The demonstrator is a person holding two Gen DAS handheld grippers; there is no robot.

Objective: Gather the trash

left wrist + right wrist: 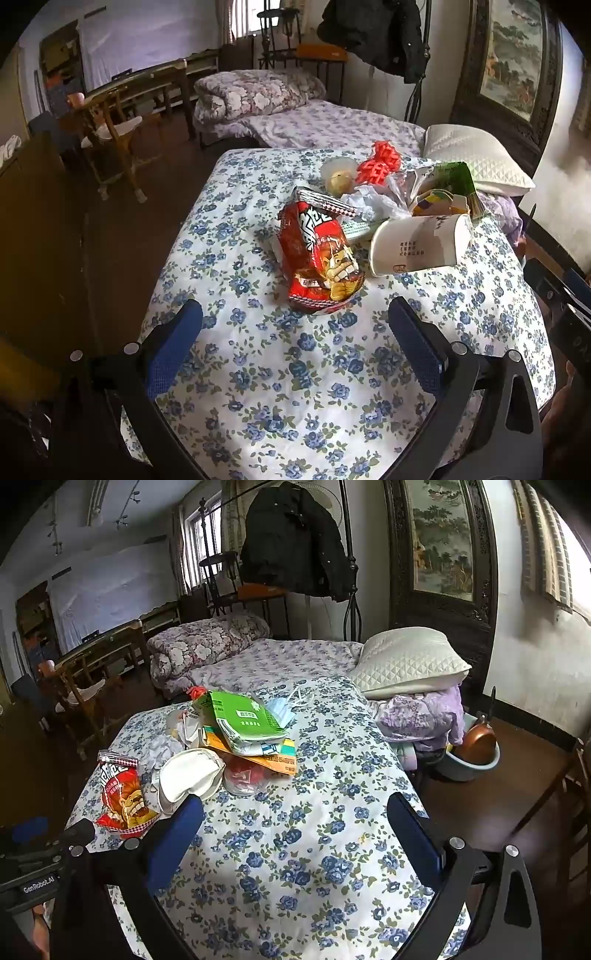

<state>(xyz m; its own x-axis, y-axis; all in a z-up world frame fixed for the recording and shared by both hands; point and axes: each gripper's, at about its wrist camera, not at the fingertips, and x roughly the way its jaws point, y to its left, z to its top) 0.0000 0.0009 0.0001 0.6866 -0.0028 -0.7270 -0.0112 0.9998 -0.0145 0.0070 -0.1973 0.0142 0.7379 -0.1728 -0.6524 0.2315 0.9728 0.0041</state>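
Observation:
A heap of trash lies on the blue-flowered bedspread (295,369). A red snack bag (319,258) (123,797) is nearest, with a squashed white paper cup (417,245) (190,775) beside it. Behind them are crumpled tissue (364,203), a green package (242,716), an orange packet (273,760), red netting (380,162) and a face mask (282,709). My left gripper (295,334) hangs open just short of the snack bag, nothing between its fingers. My right gripper (295,827) is open over bare bedspread, to the right of the cup.
A white pillow (410,661) and a purple bundle (421,716) lie at the bed's right. A basin with a copper pan (476,753) stands on the floor to the right. A folded floral quilt (255,92), wooden chairs (114,129) and a coat rack (295,535) are farther back.

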